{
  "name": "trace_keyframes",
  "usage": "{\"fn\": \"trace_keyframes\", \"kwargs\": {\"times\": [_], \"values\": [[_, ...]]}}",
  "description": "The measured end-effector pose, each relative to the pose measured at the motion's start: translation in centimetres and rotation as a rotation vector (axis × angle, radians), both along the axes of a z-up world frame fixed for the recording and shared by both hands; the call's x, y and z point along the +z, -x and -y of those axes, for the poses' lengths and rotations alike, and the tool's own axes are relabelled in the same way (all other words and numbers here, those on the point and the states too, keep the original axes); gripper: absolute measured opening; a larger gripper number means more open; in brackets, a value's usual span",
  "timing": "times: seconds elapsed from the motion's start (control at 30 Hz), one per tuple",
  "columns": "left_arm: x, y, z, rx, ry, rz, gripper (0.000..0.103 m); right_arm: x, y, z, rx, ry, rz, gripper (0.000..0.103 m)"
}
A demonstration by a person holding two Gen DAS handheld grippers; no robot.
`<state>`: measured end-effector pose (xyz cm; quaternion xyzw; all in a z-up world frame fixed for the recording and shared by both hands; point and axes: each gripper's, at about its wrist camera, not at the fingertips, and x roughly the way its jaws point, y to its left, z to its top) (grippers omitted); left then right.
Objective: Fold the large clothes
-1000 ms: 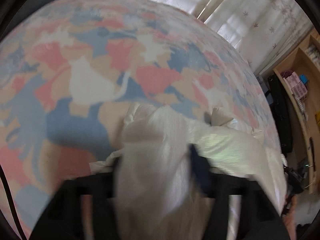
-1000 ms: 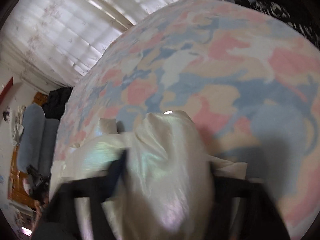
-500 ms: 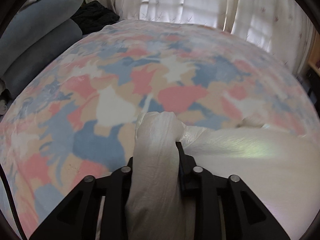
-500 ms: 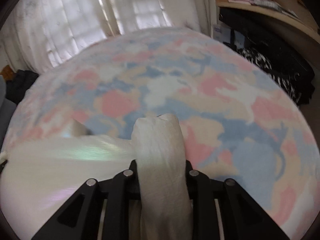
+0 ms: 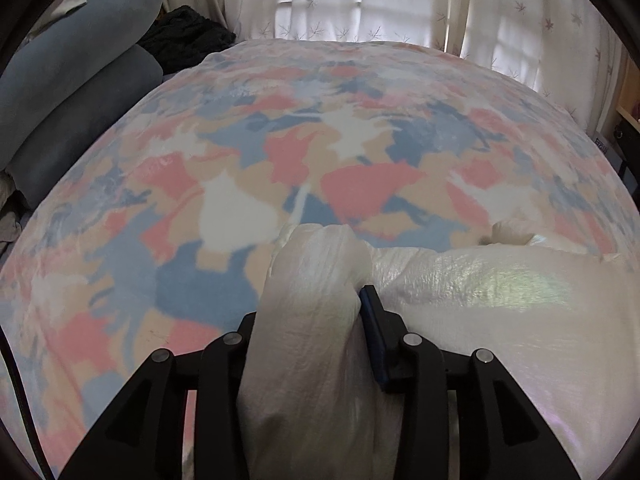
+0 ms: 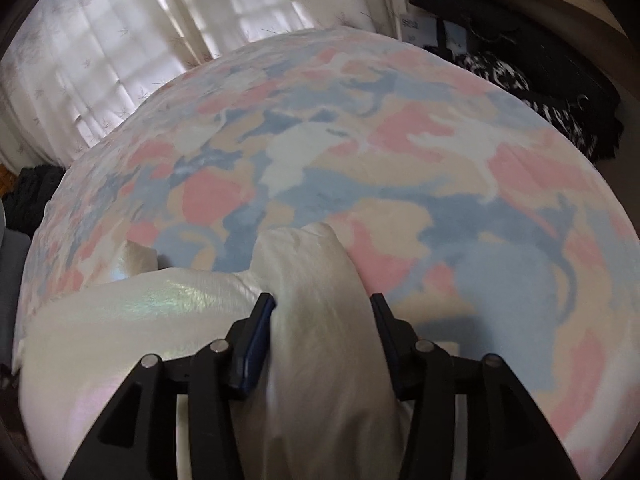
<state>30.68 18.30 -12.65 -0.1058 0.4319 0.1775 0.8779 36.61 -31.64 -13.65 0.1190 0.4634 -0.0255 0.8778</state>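
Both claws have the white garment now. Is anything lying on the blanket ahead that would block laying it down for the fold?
Nothing visible does. The left claw and right claw each clamp a bunch of the white garment, and the patterned blanket ahead shows only its own surface. The dark clothes lie off its edge.

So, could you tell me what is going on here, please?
A person is folding a large white garment on a bed with a patterned blanket. The left tool and the right tool are each shut on a bunched corner, with the cloth stretched between them above the blanket.
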Motion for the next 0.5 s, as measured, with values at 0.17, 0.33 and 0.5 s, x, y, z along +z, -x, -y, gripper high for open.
{"fn": "trace_keyframes", "kwargs": {"times": [0.17,0.33,0.5], "values": [[4.8,1.6,-0.1,-0.004,0.049,0.074,0.043,5.1,2.2,-0.1,-0.011,-0.031,0.089,0.048],[9.5,2.5,4.6,-0.119,0.013,0.185,0.053,10.0,3.7,-5.3,0.125,-0.008,0.192,0.048],[9.2,1.2,12.4,-0.243,-0.018,0.199,0.067,10.0,4.0,-12.8,0.257,0.009,0.221,0.048]]}}
